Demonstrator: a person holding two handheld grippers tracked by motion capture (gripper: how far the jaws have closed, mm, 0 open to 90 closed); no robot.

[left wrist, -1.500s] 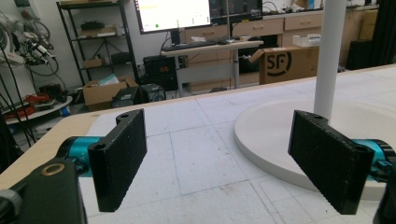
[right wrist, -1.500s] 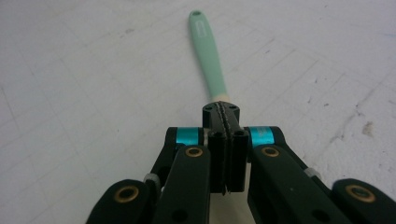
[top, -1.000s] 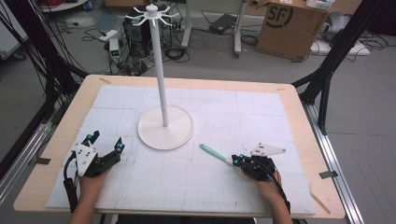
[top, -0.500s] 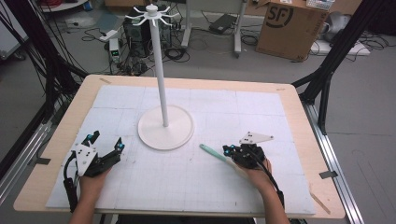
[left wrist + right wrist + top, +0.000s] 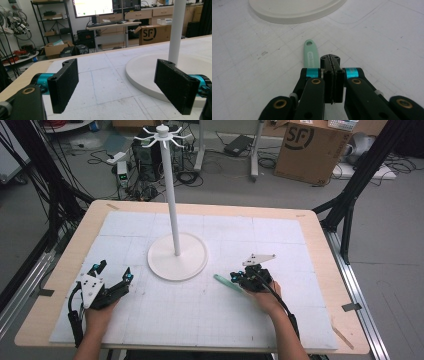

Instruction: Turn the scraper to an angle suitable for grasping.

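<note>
White foam-like mat covers the wooden table, gridded, bare apart from the stand and one tool.

Lower left of the high view: left gripper rests on the mat in the person's hand, jaws spread wide, nothing between them. In the left gripper view the two black pads frame bare mat, with the stand's round base and pole at the right of frame.

Centre of the high view: white stand, tall pole, a ring of short hooks at the top of frame.

Right of centre, lower half: mint-green handle lies flat on the mat, just beside the base rim, apart from it. Right gripper sits at its near end. In the right gripper view the jaws are pressed together, and the handle with its hanging hole runs out from under their left side. Whether they pinch the tool's hidden end or only sit over it, I cannot tell.

Risks, as judgement:
- Grip looks off-centre, if there is one. On lifting, the long free end could pivot or slip out.
- The handle points toward the base rim. A low swing could knock it.
- If it is meant for a hook, the hole is small and the hooks are high. A miss could drop the tool or rock the pole.
</note>
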